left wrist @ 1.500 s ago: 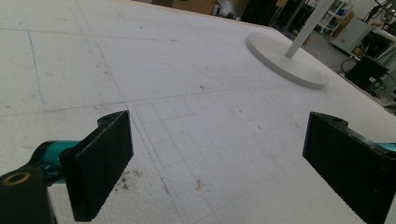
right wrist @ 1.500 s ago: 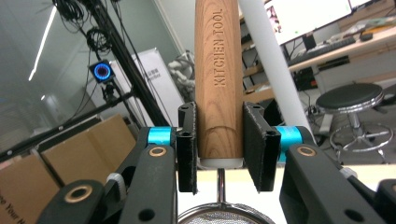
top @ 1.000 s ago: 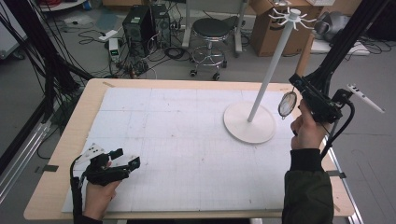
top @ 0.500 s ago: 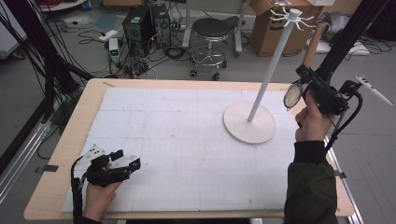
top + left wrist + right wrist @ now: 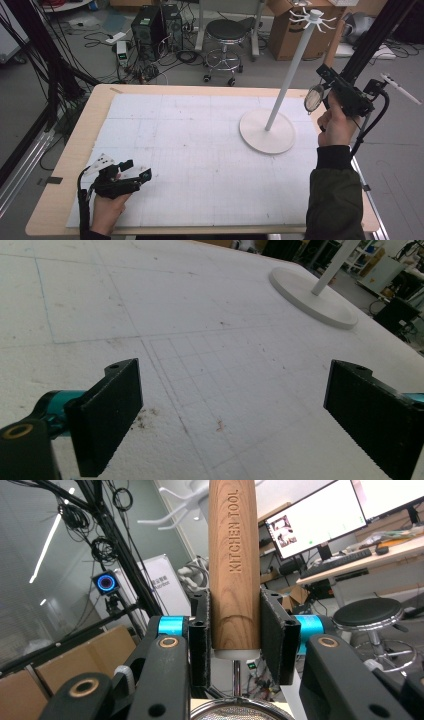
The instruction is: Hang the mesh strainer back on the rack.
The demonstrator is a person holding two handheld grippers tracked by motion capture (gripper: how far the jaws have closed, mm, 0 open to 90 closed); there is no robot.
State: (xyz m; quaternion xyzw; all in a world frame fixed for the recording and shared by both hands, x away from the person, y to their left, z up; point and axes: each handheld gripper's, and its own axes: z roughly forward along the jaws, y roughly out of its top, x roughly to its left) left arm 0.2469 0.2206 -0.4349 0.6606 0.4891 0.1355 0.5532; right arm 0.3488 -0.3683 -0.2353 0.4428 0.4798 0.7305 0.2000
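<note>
Desk [image 5: 165, 120] carries a white hook stand [image 5: 280, 100] and no containers. Right claw [image 5: 235, 640] is clamped on the wooden handle [image 5: 234, 565] of a strainer [image 5: 314, 98], held aloft beside the pole, below the hooks. Risk, I judge: the mesh could knock the pole, or the handle slip. Left claw [image 5: 225, 415] rests apart, holding nothing.
</note>
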